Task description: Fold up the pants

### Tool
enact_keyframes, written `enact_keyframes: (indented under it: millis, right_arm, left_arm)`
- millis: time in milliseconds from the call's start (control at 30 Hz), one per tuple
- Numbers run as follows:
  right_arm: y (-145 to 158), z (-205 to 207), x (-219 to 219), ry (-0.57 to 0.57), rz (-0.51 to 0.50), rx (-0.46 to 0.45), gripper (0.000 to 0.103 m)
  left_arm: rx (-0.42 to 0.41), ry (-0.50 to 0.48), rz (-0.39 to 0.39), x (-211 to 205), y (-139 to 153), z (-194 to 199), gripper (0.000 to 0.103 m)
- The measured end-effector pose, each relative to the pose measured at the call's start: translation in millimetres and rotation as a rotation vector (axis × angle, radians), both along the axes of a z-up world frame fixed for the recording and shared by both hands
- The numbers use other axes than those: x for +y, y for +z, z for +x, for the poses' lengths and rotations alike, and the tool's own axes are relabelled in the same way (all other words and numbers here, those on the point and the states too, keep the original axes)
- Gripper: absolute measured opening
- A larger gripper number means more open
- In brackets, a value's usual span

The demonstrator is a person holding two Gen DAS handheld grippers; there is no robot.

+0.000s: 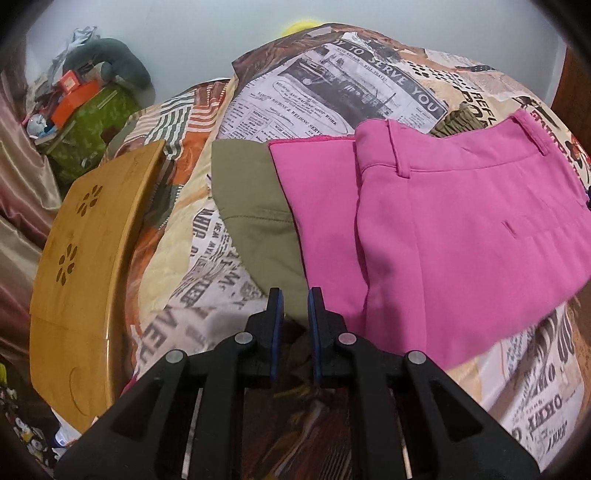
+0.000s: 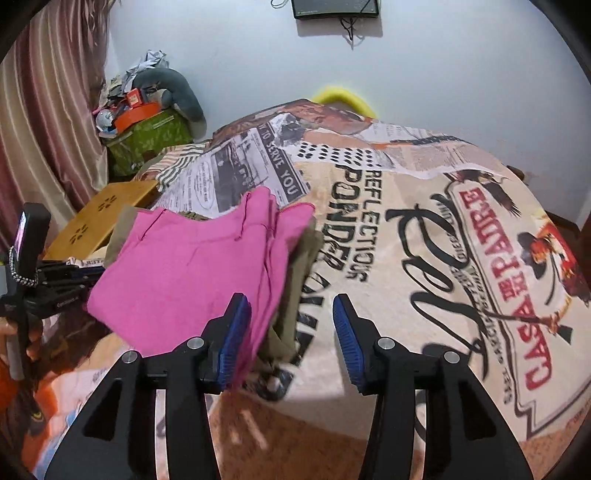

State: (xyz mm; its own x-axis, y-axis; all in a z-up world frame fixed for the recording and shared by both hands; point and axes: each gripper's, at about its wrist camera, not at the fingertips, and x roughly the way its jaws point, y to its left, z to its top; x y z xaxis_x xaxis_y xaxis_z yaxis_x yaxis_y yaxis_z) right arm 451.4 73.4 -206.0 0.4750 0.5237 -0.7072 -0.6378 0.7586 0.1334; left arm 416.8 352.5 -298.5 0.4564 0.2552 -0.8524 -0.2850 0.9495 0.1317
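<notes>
Work surface: a bed covered by a quilted bedspread printed with newspaper clippings and poster lettering (image 2: 388, 229), in cream, orange and black. It is rumpled and rises in a mound ahead of both tools.

Task item: folded bright pink fabric pants (image 1: 443, 221) lie on the bedspread, waistband and belt loops on the far side, ahead and to the right of the left tool (image 1: 295, 306). They rest partly on an olive-green garment (image 1: 258, 229), which shows directly ahead of that tool and along the far edge of the pink pants.

Left tool: black frame, blue pads, jaws drawn almost together with only a narrow slit between them; nothing is seen held. Its tips sit just over the near edge of the olive garment.

Right tool (image 2: 291, 332): jaws apart. The near right corner of the pink pants (image 2: 184, 266) lies beside and partly behind its left pad; the right pad stands clear over bare bedspread. No grip is visible.

Surroundings: a bamboo lap tray with flower-shaped cut-outs (image 1: 85, 258) lies on the bed to the left of the left tool. Beyond it, in the far left corner, stands a green patterned box piled with orange boxes and clutter (image 2: 147, 129), with a grey neck pillow (image 2: 177, 92) on top. A pink-brown satin curtain (image 2: 48, 110) hangs at far left. The wall (image 2: 443, 55) is pale blue-white; a dark wall-mounted device with dangling cords (image 2: 336, 9) sits high ahead of the right tool.
</notes>
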Motion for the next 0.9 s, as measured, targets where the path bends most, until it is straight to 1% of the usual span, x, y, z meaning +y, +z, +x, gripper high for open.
enact_keyframes:
  millis: [67, 133, 233, 300, 400, 500, 567, 600, 633, 667, 700, 767, 833, 900]
  right_arm:
    - [4.2, -2.3, -4.2, -0.008, -0.004, -0.001, 0.044]
    - [10.9, -4.3, -7.3, -0.014, 0.002, 0.007, 0.044]
    - [25.7, -10.0, -10.4, -0.011, 0.041, 0.019, 0.044]
    - [41.3, -18.3, -11.8, -0.001, 0.071, 0.006, 0.044]
    - [70.9, -36.4, -13.1, 0.022, 0.100, -0.041, 0.044]
    - [109.5, -63.0, -17.1, 0.051, 0.149, -0.102, 0.044]
    - [134.0, -80.9, -22.4, 0.065, 0.197, -0.130, 0.044]
    - [141.3, -87.0, -24.3, 0.069, 0.213, -0.140, 0.044]
    - [156.9, -98.8, -27.6, 0.077, 0.239, -0.160, 0.044]
    - [168.6, -109.4, -30.5, 0.085, 0.259, -0.178, 0.044]
    - [176.0, -116.4, -32.7, 0.091, 0.272, -0.190, 0.044]
    - [201.3, -140.9, -40.3, 0.109, 0.308, -0.240, 0.044]
    - [217.9, -159.3, -47.2, 0.118, 0.330, -0.277, 0.044]
    - [238.9, -186.3, -58.6, 0.124, 0.367, -0.330, 0.044]
  left_arm:
    - [-0.003, -0.006, 0.003, -3.0, 6.1, -3.2, 0.013]
    - [-0.019, -0.008, 0.002, -8.3, 18.6, -9.3, 0.013]
    - [-0.063, -0.011, -0.018, -17.0, 43.4, -19.1, 0.013]
    - [-0.109, -0.018, -0.026, -27.6, 69.0, -31.4, 0.013]
    - [-0.179, -0.053, -0.005, -48.6, 110.2, -52.4, 0.013]
    - [-0.255, -0.090, 0.021, -72.1, 150.6, -76.1, 0.013]
    - [-0.328, -0.122, 0.026, -91.6, 186.2, -98.2, 0.014]
    - [-0.361, -0.135, 0.032, -100.6, 201.9, -109.7, 0.015]
    - [-0.384, -0.143, 0.039, -106.7, 212.8, -116.4, 0.015]
    - [-0.422, -0.154, 0.048, -117.3, 230.4, -130.3, 0.015]
    - [-0.453, -0.161, 0.052, -125.7, 244.6, -142.0, 0.015]
    - [-0.509, -0.162, 0.056, -138.5, 269.2, -164.5, 0.015]
    - [-0.565, -0.165, 0.066, -150.8, 291.0, -187.6, 0.015]
    - [-0.621, -0.167, 0.098, -164.8, 309.1, -213.3, 0.015]
